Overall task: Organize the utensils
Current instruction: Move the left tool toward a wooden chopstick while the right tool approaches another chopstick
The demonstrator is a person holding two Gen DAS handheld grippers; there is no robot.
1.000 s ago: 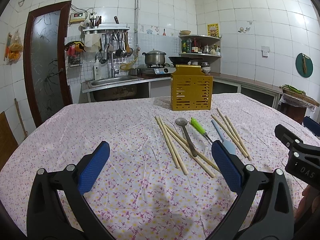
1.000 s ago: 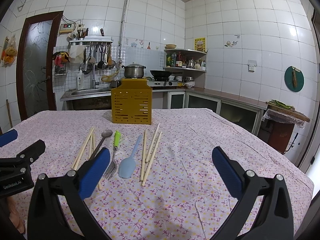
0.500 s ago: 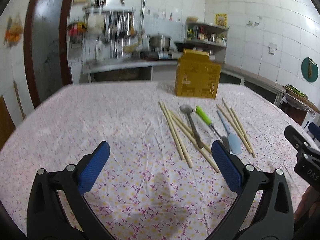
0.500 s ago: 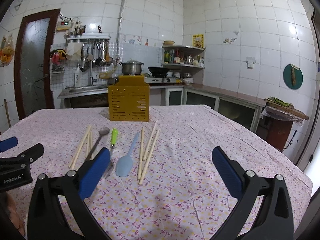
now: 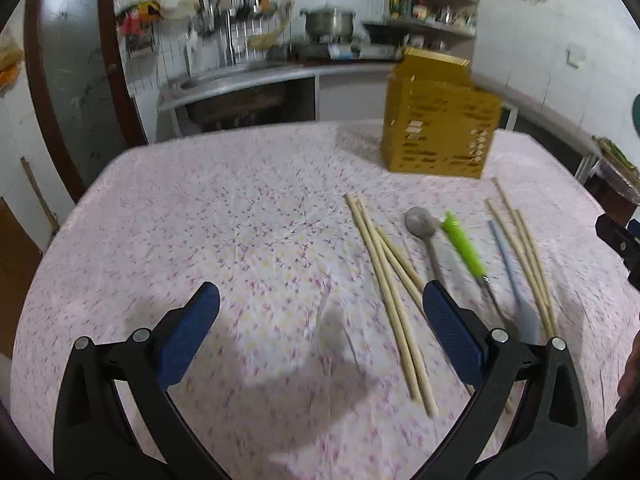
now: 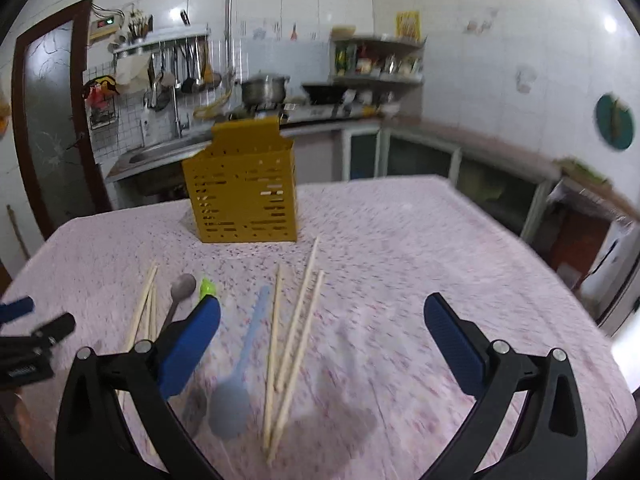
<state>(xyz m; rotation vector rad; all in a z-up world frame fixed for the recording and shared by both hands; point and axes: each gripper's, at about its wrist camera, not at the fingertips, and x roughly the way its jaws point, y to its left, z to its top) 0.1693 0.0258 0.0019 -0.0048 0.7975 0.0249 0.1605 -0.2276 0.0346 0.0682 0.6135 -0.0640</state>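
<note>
A yellow slotted utensil holder point(image 5: 438, 128) point(image 6: 244, 188) stands at the far side of the table. In front of it lie wooden chopsticks point(image 5: 394, 296) point(image 6: 294, 336), a metal spoon point(image 5: 420, 224) point(image 6: 182, 288), a green-handled fork point(image 5: 466, 246) point(image 6: 208, 288) and a pale blue spatula point(image 5: 516, 288) point(image 6: 236, 384). My left gripper point(image 5: 320, 320) is open and empty, low over the cloth just left of the chopsticks. My right gripper point(image 6: 322, 336) is open and empty, above the right chopsticks and the spatula.
The table wears a pink floral cloth point(image 5: 240, 232) point(image 6: 420, 248). Behind it are a counter with a sink point(image 5: 224, 80), a stove with a pot point(image 6: 264, 88), shelves point(image 6: 376, 64) and a dark door point(image 5: 68, 80). The other gripper shows at each view's edge point(image 5: 620, 240) point(image 6: 28, 340).
Both grippers have moved forward and tilted down toward the utensils, which now look larger and closer. Both stay open and empty. The utensils have not moved.
</note>
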